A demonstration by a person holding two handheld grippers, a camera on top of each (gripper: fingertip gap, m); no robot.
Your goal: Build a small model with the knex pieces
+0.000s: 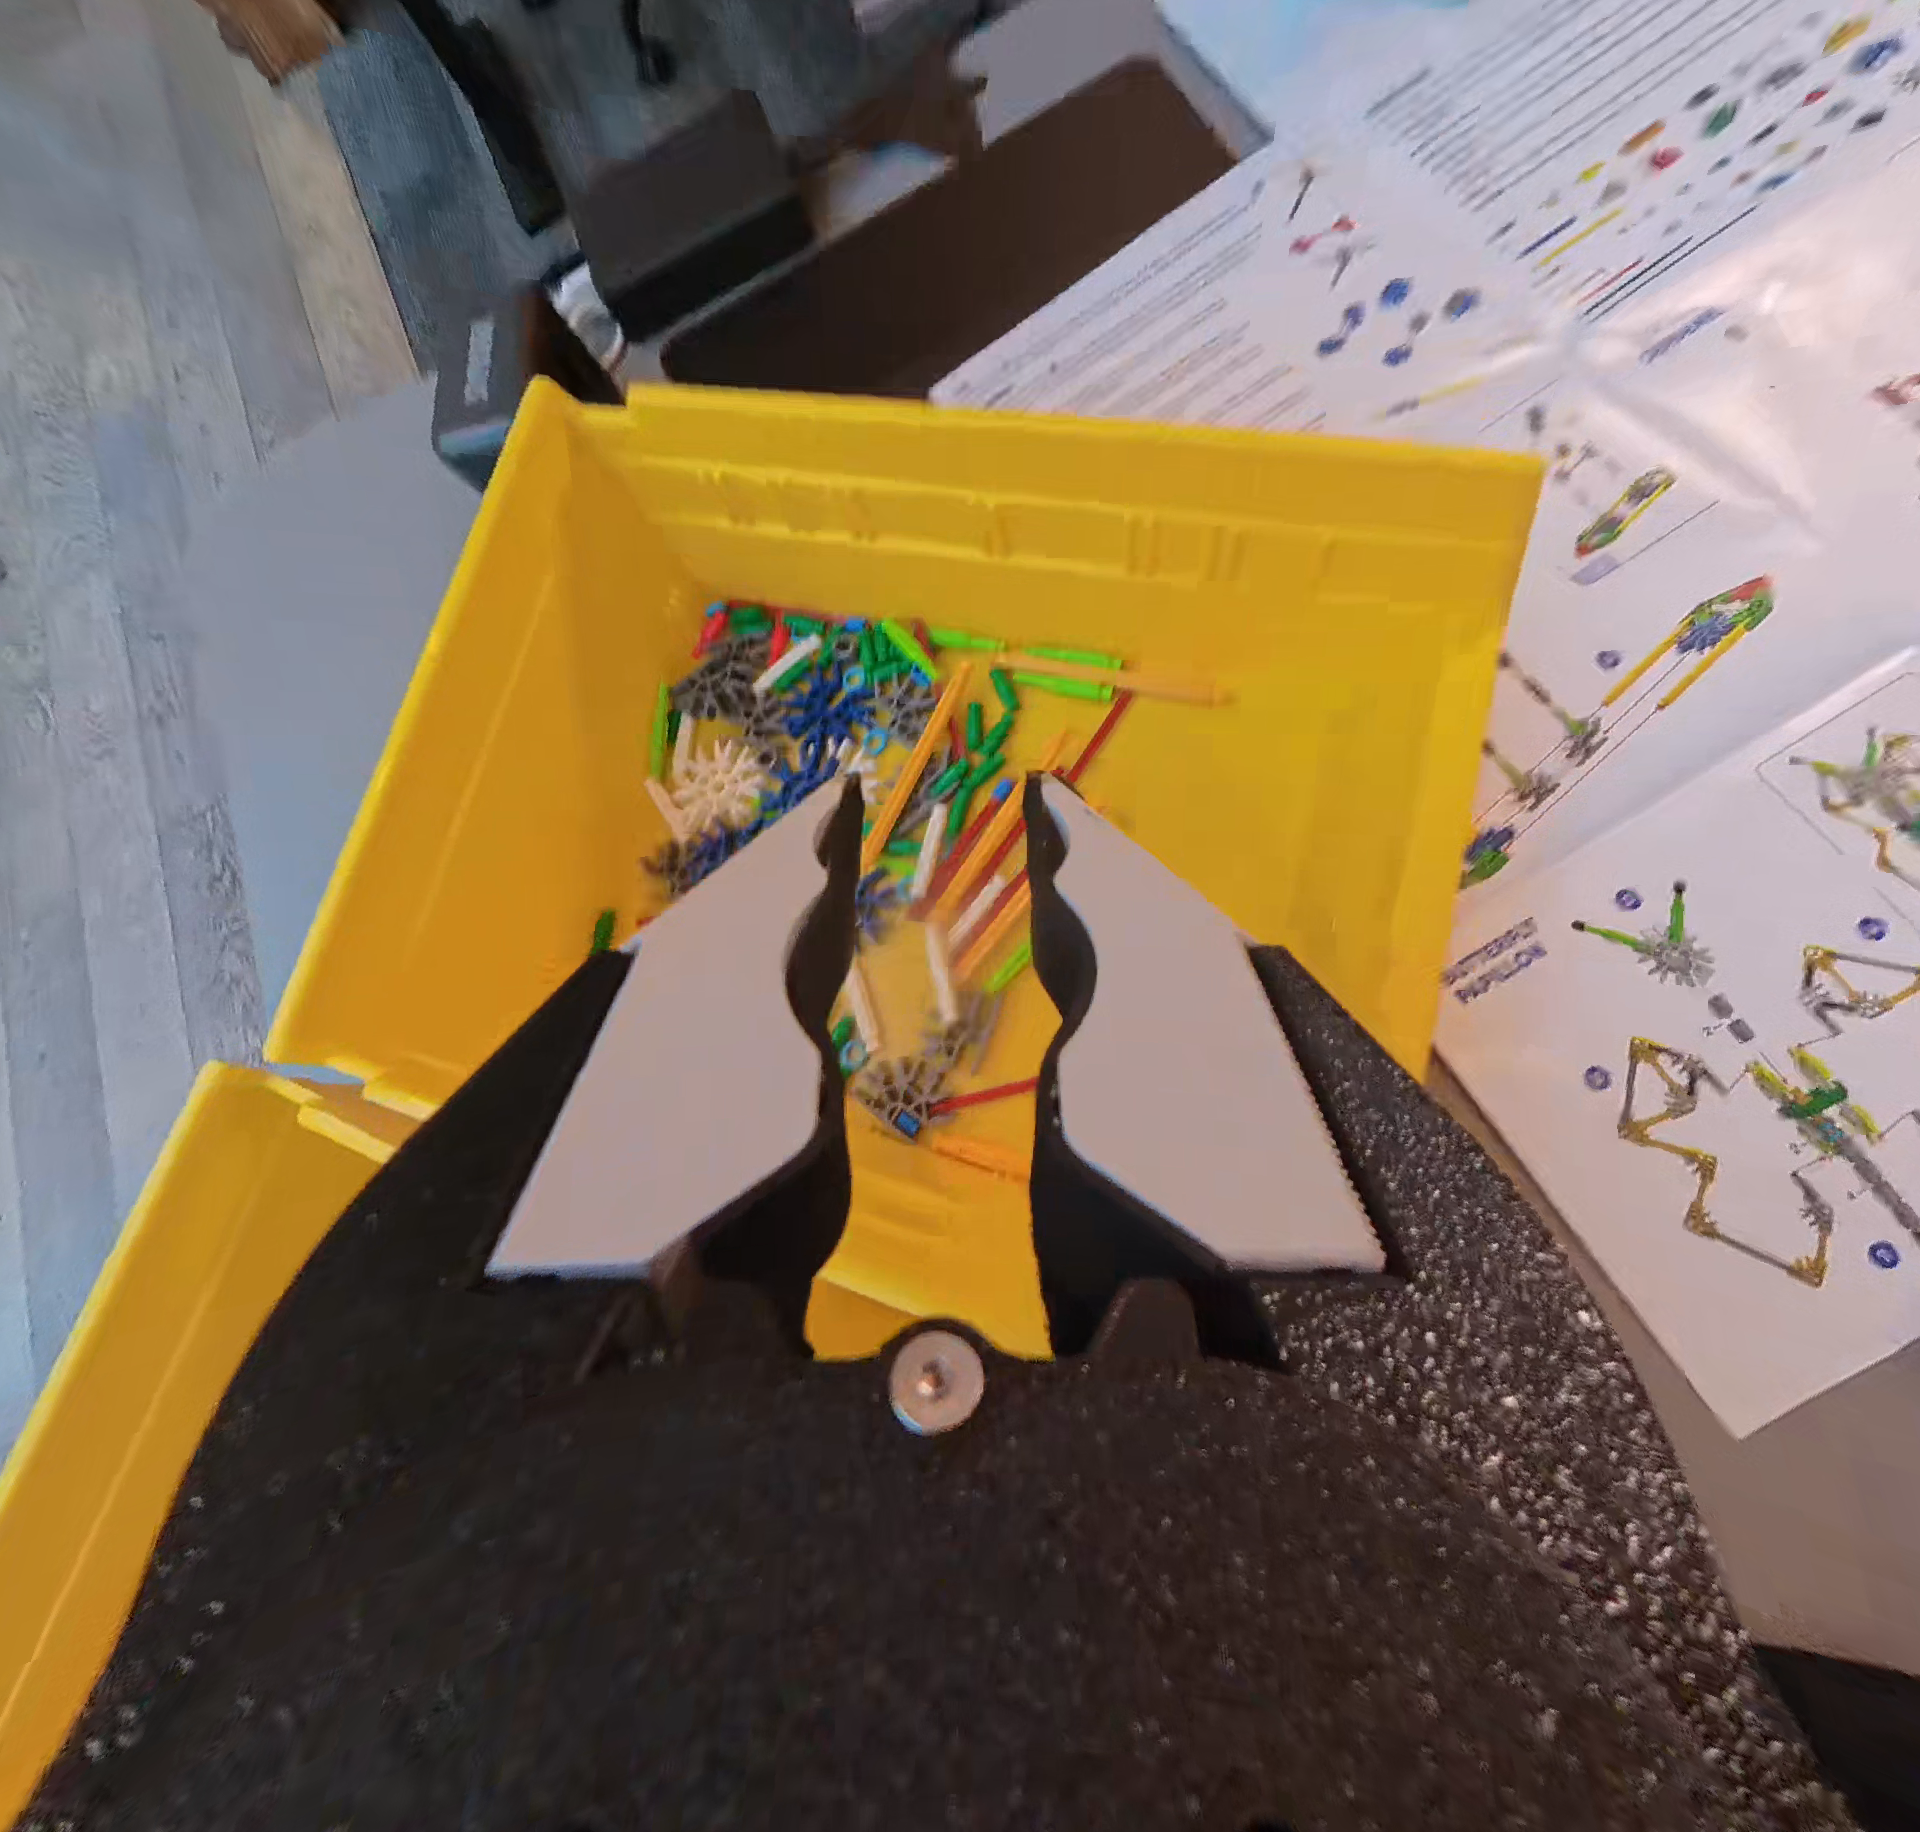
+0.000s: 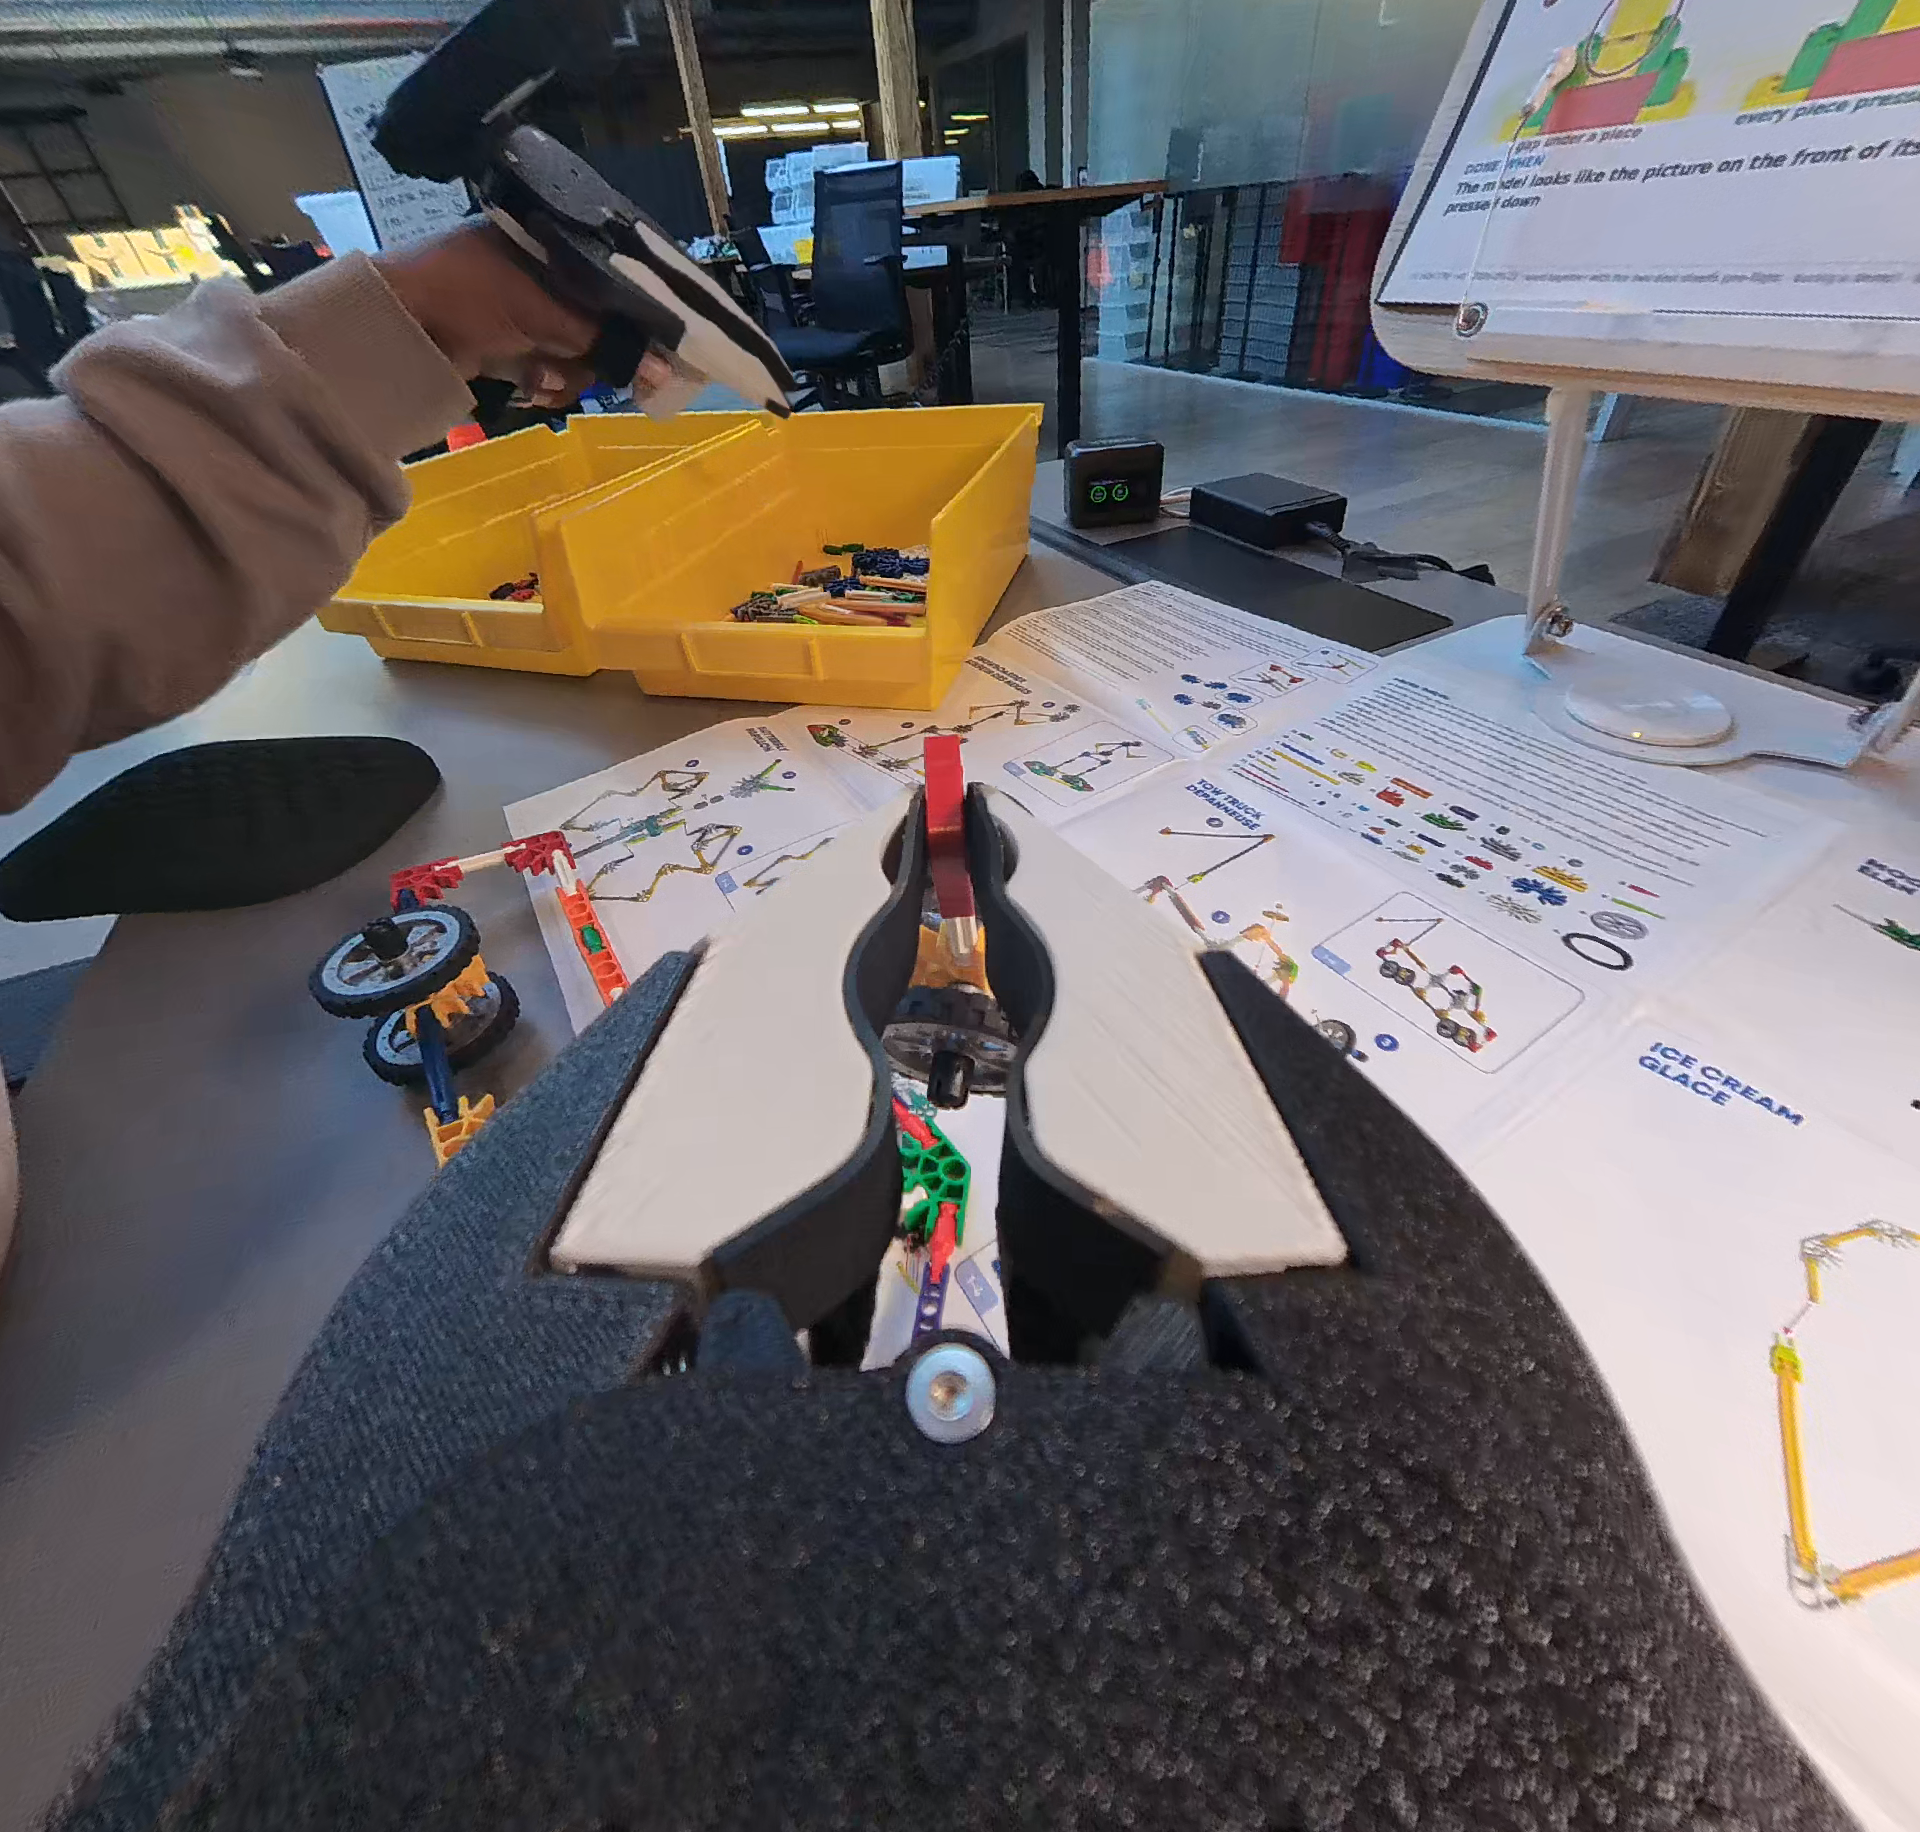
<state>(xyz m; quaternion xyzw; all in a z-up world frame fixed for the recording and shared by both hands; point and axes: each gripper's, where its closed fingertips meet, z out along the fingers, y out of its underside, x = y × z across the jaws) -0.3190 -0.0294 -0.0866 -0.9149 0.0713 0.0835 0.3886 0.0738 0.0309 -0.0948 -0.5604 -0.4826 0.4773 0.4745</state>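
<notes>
The left claw (image 1: pixel 943 795) is held parted and empty over the loose rods (image 1: pixel 883 795) in the yellow bin (image 1: pixel 1091 494). A red piece (image 2: pixel 948 826) of a wheeled build is pinched in the right claw (image 2: pixel 945 806) above the instruction sheets (image 2: pixel 1351 847).

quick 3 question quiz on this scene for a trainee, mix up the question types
1. True or false: the left gripper hangs over the yellow bin of loose rods and connectors with its jaws apart and nothing between them.
2. What is clamped in the right gripper? A) a blue rod B) a red piece of a wheeled part-built model C) a sheet of paper
3. Fill in: a second part-built model with two wheels lies on the table beside the printed ____ sheets.

Key: 1 true; 2 B; 3 instruction
</notes>
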